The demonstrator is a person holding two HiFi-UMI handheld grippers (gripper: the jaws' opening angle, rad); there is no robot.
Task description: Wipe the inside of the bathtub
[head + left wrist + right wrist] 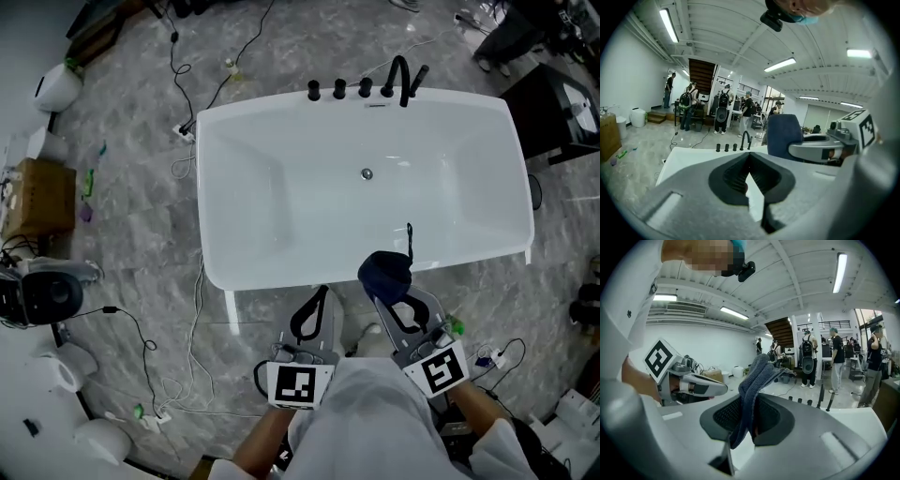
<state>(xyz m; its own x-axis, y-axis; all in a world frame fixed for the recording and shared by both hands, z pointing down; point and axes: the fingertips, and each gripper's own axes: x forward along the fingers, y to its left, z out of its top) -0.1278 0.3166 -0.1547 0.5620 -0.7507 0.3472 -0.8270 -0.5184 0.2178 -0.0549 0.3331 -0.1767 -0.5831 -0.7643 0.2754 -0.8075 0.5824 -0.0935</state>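
Gripping blue cloth [757, 376] in right tool [749, 404], left tool [749, 159] clenched empty, white bathtub [272, 202] ahead

White rectangular bathtub [281, 220] mid grey marble floor [141, 216]. Black tap set [361, 89] on far rim, round metal drain [367, 173] mid-basin. At near rim: left gripper [322, 292], right gripper [382, 292] beside it, dark blue cloth [384, 272] between its 2 jaws.

You're in open lab or workshop hall, not home bathroom. Freestanding bathtub [262, 105] sits alone on marbled floor [141, 216]. Loose cables [141, 333], power strip [185, 132], cardboard box [42, 197] around it. Bystanders with backpacks [723, 111], staircase [701, 72], ceiling strip lights [669, 24].
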